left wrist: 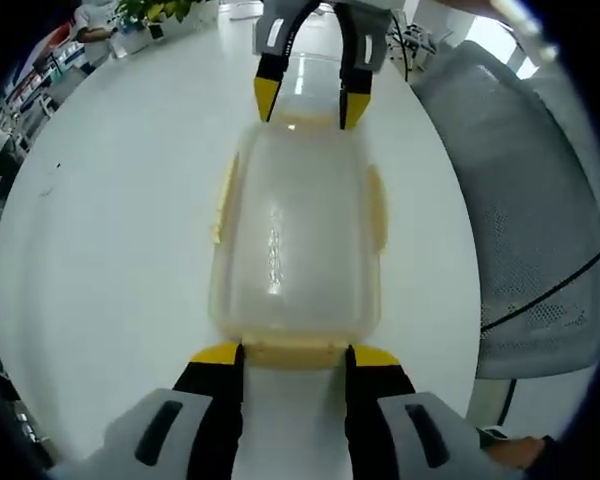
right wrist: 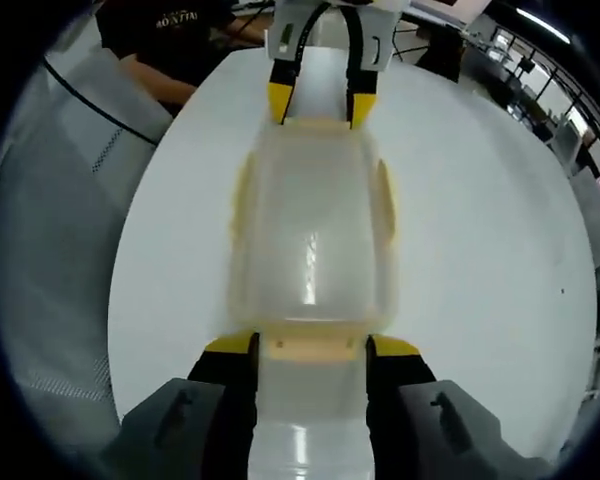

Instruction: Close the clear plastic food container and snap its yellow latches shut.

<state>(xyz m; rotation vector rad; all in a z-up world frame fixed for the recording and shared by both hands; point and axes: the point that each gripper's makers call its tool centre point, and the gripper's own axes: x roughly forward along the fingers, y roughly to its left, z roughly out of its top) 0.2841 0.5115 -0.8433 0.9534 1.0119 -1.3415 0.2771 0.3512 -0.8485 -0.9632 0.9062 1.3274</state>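
in the left gripper view, the left gripper (left wrist: 294,358) reaches level over the white worktop (left wrist: 110,230), its fingers (left wrist: 216,355) spread wide either side of the near end latch (left wrist: 292,351) of the clear food container (left wrist: 298,230), gripping nothing. the container lies lid-down-closed at the worktop's middle. beyond it the right gripper (left wrist: 309,100) faces back, fingers likewise parted at the far end. grey chair (left wrist: 540,200) at right.
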